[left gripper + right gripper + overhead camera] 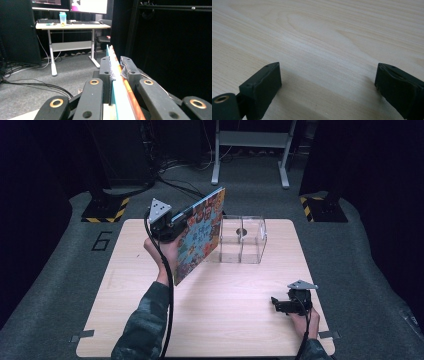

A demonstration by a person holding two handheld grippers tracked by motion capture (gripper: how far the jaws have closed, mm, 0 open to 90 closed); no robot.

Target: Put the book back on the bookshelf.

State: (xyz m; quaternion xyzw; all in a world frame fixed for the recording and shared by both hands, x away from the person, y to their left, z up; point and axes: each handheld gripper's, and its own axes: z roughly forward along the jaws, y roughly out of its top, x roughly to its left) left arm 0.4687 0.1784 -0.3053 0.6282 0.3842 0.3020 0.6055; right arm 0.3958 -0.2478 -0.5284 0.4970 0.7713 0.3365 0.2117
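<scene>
- Hiding part of the clear box [243, 240], the book [199, 236] stands tilted on edge, lifted above the counter [220, 320].
- Left gripper [115, 67]: fingers [104, 68] pinch the book's edge between them.
- Right gripper [327, 82]: fingers spread wide, holding nothing, low over bare counter.
- Box contents: one small dark item, hard to make out.

A lab: monitors [88, 6] on desk [72, 26], floor cables [32, 85]

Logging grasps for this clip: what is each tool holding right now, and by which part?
The left tool is shut on the colourful book, gripping its upper edge near a corner, tilted above the table. The right tool is open over the table, holding nothing.
</scene>
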